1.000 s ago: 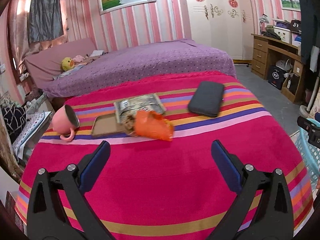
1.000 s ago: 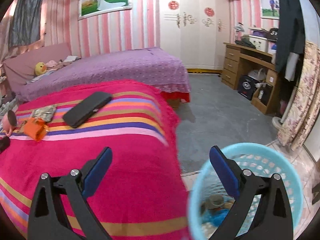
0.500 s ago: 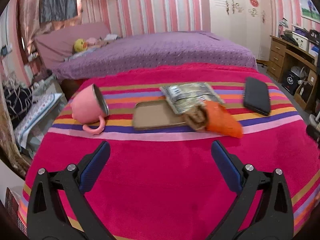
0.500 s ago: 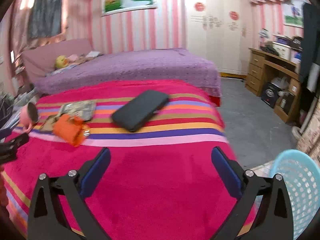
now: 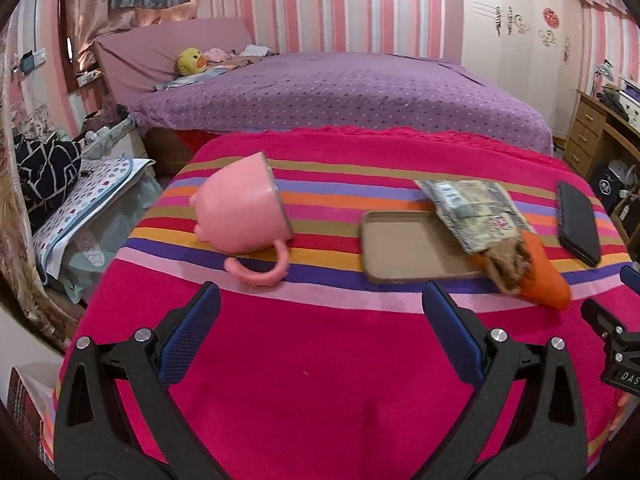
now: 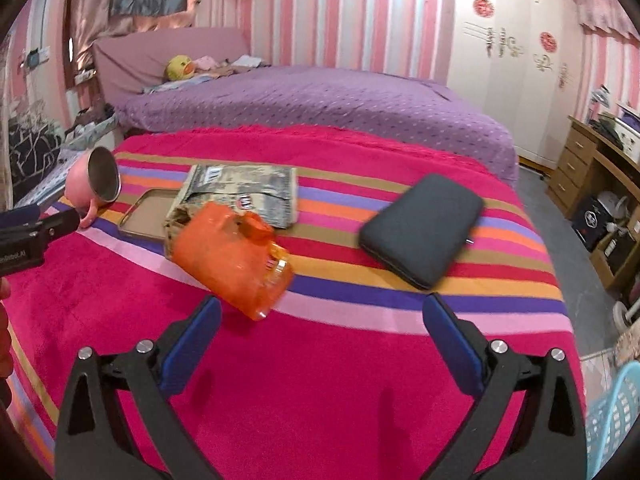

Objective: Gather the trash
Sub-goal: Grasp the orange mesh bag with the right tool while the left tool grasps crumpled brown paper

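An orange plastic wrapper (image 6: 232,258) lies crumpled on the striped red blanket (image 6: 320,360), just ahead and left of my open right gripper (image 6: 320,340). Behind it lies a grey-green foil packet (image 6: 244,192), partly over a tan phone case (image 6: 146,216). In the left wrist view the same wrapper (image 5: 544,280) and packet (image 5: 476,212) sit at the right, the tan case (image 5: 404,248) in the middle. My left gripper (image 5: 320,332) is open above bare blanket, nothing between its fingers. A light blue mesh basket (image 6: 616,420) shows at the lower right edge.
A pink mug (image 5: 244,216) lies on its side at the left. A black pouch (image 6: 420,228) rests on the right of the blanket. Beyond is a purple bed (image 6: 320,100); a wooden desk (image 6: 592,168) stands at the right. The right gripper's tip (image 5: 616,340) shows at the left view's edge.
The right gripper has swung left from the blue basket to over the blanket, closing on the orange wrapper. The left gripper has turned left and moved closer; the pink mug is now near centre.
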Available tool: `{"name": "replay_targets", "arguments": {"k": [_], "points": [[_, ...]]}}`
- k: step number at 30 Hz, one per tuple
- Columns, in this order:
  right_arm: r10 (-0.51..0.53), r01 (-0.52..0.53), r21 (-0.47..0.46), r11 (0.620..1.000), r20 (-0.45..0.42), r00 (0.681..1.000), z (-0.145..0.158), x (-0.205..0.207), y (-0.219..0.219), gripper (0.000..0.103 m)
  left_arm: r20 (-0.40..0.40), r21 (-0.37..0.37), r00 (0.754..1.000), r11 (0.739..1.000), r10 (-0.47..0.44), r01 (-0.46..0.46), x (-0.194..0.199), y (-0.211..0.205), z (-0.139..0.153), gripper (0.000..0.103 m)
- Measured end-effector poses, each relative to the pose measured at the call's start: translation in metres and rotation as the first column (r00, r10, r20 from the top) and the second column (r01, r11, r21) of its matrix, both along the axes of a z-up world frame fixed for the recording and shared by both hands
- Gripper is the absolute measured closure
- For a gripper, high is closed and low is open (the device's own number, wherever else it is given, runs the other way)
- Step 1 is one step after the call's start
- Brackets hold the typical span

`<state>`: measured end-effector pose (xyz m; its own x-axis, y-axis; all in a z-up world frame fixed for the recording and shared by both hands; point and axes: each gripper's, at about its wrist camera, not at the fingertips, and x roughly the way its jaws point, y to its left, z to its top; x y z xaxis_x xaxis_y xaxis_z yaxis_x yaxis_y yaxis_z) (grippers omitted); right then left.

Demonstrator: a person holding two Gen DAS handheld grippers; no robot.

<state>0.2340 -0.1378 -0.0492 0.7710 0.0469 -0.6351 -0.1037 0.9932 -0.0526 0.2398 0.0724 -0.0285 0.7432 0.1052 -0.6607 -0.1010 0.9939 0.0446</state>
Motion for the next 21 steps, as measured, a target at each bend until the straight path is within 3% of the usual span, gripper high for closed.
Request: {"name": "replay_targets", "arguments": {"k": [2, 4, 7, 9, 12, 17, 21], "points": [[0.029, -0.03, -0.013, 0.999, -0.026, 0.999, -0.005, 0.01, 0.012, 0.006, -0.003, 0.001, 1.0, 1.0, 0.009, -0.009, 0.004, 0.005, -0.001, 0.006], [0.07, -0.071, -0.032, 0.997, -0.05, 0.996, -0.009, 0.019, 0.027, 0.014, 0.0, 0.005, 1.0, 1.0, 0.017, -0.017, 0.007, 0.008, 0.0, 0.006], [0.114, -0.118, -0.047, 0.992, -0.082, 0.99, -0.014, 0.028, 0.04, 0.036, 0.002, 0.012, 1.0, 1.0, 0.026, -0.026, 0.01, 0.012, 0.0, 0.006], [0.138, -0.143, -0.043, 0.989, -0.107, 0.985, -0.018, 0.034, 0.045, 0.058, -0.005, 0.0, 1.0, 1.0, 0.029, -0.029, 0.011, 0.012, 0.0, 0.006], [0.19, -0.192, -0.007, 0.981, -0.126, 0.974, -0.02, 0.038, 0.048, 0.077, -0.011, -0.004, 1.0, 1.0, 0.014, -0.014, 0.013, 0.005, -0.001, 0.006], [0.209, -0.207, 0.034, 0.978, -0.067, 0.976, -0.011, 0.03, 0.04, 0.091, 0.0, 0.058, 1.0, 0.998, -0.02, 0.02, 0.01, -0.014, 0.0, 0.006], [0.185, -0.184, 0.043, 0.982, -0.012, 0.983, -0.001, 0.017, 0.024, 0.094, -0.004, 0.059, 0.999, 0.998, -0.039, 0.039, 0.011, -0.026, -0.001, 0.006]]}}
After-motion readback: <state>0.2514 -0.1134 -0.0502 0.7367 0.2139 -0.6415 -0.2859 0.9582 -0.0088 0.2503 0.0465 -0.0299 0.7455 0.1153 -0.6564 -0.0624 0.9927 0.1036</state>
